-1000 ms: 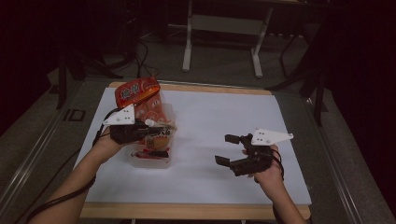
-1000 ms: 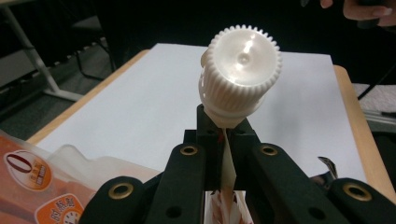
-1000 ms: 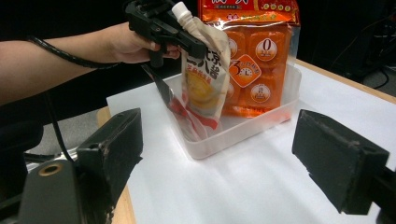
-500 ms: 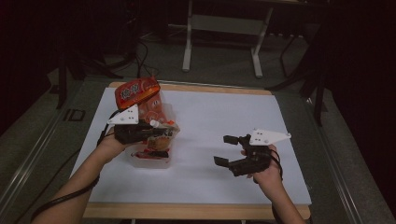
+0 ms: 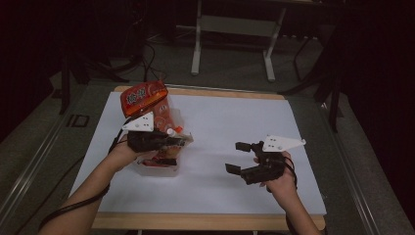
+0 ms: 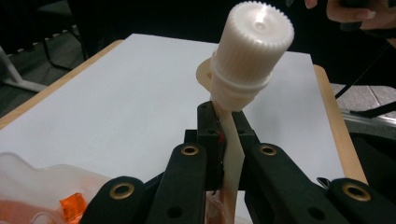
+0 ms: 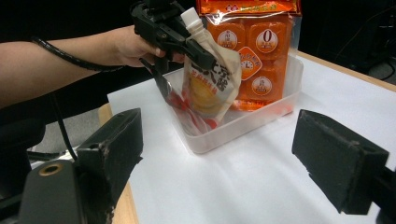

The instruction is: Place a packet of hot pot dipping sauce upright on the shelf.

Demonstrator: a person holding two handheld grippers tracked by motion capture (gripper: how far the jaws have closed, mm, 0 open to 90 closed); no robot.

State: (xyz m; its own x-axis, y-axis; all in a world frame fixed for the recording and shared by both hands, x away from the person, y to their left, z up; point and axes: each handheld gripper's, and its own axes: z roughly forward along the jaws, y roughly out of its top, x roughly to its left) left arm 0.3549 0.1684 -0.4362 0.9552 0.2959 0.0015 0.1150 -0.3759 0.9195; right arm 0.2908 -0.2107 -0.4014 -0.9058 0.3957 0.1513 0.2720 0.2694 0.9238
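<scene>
Left gripper view, my grip: left gripper [image 6: 224, 140] clenched on the spout pouch [image 6: 232, 158] just below its cap [image 6: 250, 56].
Pouch axis: upright, hanging into the clear tub [image 7: 243, 121].
Right gripper [image 5: 240, 157]: released, well apart from the tub.

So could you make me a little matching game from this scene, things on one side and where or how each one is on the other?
Things:
1. spouted pouch
2. orange snack pack
3. clear tub
4. right gripper

States:
A. jaws apart, nothing between them, above the white sheet
B. stands upright inside the container, at its far end
C. pinched just under its white cap by the left gripper
D. sits on the white sheet and holds the packs

Pairs: 1-C, 2-B, 3-D, 4-A
</scene>
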